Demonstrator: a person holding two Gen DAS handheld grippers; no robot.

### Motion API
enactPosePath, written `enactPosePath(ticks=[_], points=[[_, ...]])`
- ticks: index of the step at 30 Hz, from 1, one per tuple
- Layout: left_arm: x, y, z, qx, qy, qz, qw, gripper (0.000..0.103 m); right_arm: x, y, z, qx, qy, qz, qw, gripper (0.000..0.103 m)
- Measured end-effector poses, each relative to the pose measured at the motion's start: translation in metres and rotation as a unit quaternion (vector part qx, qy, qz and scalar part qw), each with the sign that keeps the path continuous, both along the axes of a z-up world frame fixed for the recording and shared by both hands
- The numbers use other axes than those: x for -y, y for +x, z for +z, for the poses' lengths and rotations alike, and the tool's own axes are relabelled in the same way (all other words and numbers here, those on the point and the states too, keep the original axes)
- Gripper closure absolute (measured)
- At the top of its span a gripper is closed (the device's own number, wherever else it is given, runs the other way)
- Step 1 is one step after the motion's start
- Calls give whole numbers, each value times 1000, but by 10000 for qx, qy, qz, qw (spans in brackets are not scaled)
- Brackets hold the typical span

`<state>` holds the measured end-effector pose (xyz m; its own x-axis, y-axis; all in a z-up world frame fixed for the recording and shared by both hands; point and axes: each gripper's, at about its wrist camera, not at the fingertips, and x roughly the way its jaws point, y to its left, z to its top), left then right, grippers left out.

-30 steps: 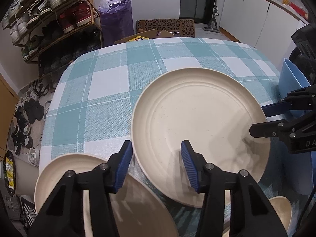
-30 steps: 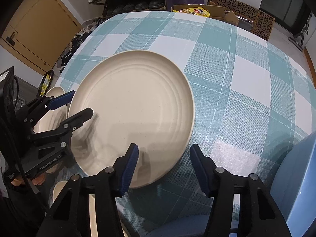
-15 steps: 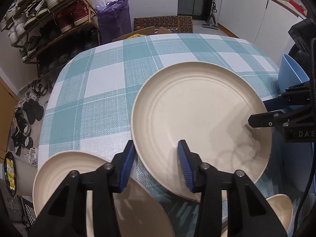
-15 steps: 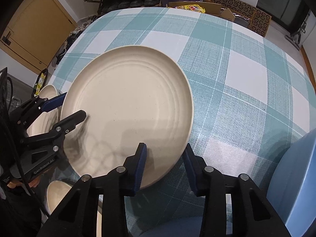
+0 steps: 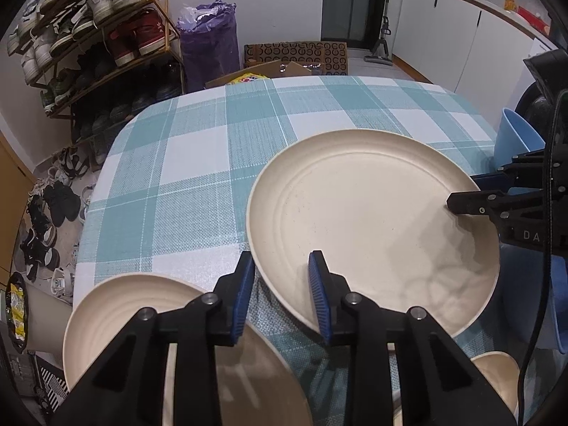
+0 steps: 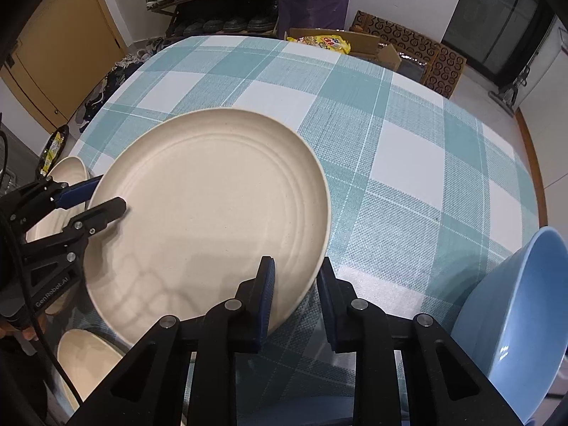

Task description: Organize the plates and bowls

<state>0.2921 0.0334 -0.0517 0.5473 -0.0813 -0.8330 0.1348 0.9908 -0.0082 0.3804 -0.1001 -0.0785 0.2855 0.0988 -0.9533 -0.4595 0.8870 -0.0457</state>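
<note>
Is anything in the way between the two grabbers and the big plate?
No. Both grippers, left and right, already straddle opposite edges of the big plate, and their jaws have just been closing on its rim. Nothing visible sits between.

Blue bowl [image 6: 511,305] cut by frame edge

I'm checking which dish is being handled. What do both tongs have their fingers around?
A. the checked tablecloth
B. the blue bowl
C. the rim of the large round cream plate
C: the left tongs and right tongs each straddle the large round cream plate at opposite rims.
</note>
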Motion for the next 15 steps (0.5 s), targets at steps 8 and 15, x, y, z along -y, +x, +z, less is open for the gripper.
enactPosePath(ticks=[8, 15], points=[[-2, -9, 10, 188, -19, 71, 9998, 73, 1, -8, 8, 283, 91, 52, 9995, 79], [-2, -22, 28, 415, -20, 119, 9991, 73, 3, -20, 24, 523, 231, 48, 9984, 79]])
